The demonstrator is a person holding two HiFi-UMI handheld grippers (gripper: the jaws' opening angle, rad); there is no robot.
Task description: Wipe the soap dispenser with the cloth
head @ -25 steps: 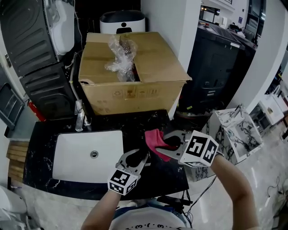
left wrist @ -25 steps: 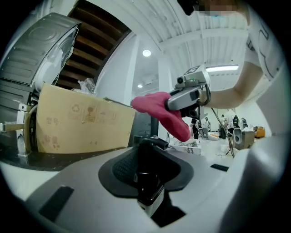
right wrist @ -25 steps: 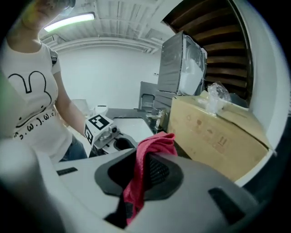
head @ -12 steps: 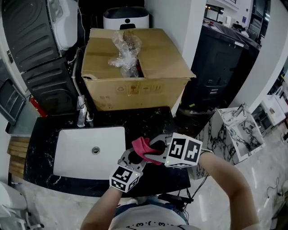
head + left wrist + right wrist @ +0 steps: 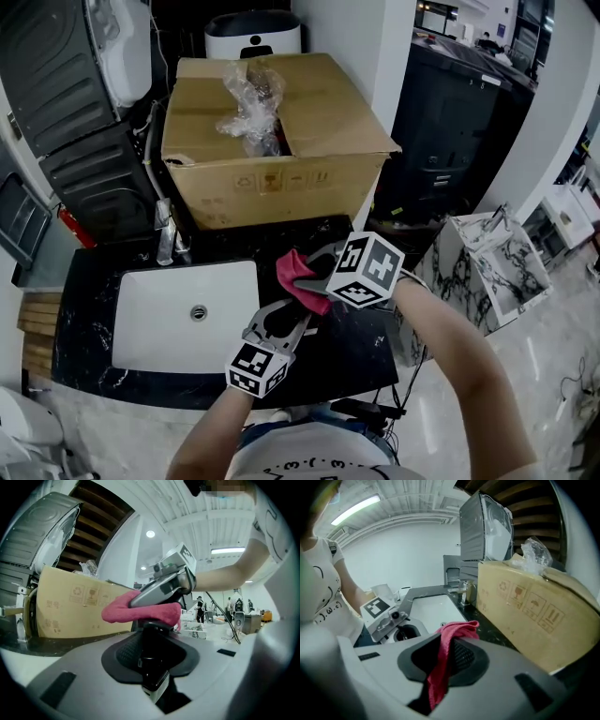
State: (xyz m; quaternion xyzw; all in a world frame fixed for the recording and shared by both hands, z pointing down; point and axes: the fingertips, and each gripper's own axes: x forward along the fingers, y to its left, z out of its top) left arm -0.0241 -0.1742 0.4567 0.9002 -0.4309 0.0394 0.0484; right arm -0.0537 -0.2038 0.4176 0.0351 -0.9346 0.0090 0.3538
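My left gripper (image 5: 150, 641) is shut on a black soap dispenser (image 5: 151, 660), which stands between its two dark pads. In the head view this gripper (image 5: 284, 321) hovers over the black counter, to the right of the sink. A pink cloth (image 5: 140, 612) lies across the dispenser's top, and my right gripper (image 5: 317, 269) is shut on it from above. Seen from the right gripper view, the cloth (image 5: 443, 667) hangs down between the jaws, and the left gripper's marker cube (image 5: 375, 606) sits beyond. Most of the dispenser is hidden in the head view.
A white sink (image 5: 183, 314) with a tap (image 5: 166, 242) is set into the black counter (image 5: 94, 272) on the left. A large cardboard box (image 5: 272, 173) with crumpled plastic stands behind. A marble-patterned box (image 5: 492, 262) sits on the floor to the right.
My right gripper has carried the pink cloth leftward and down, onto the top of the dispenser. The left gripper has kept still.
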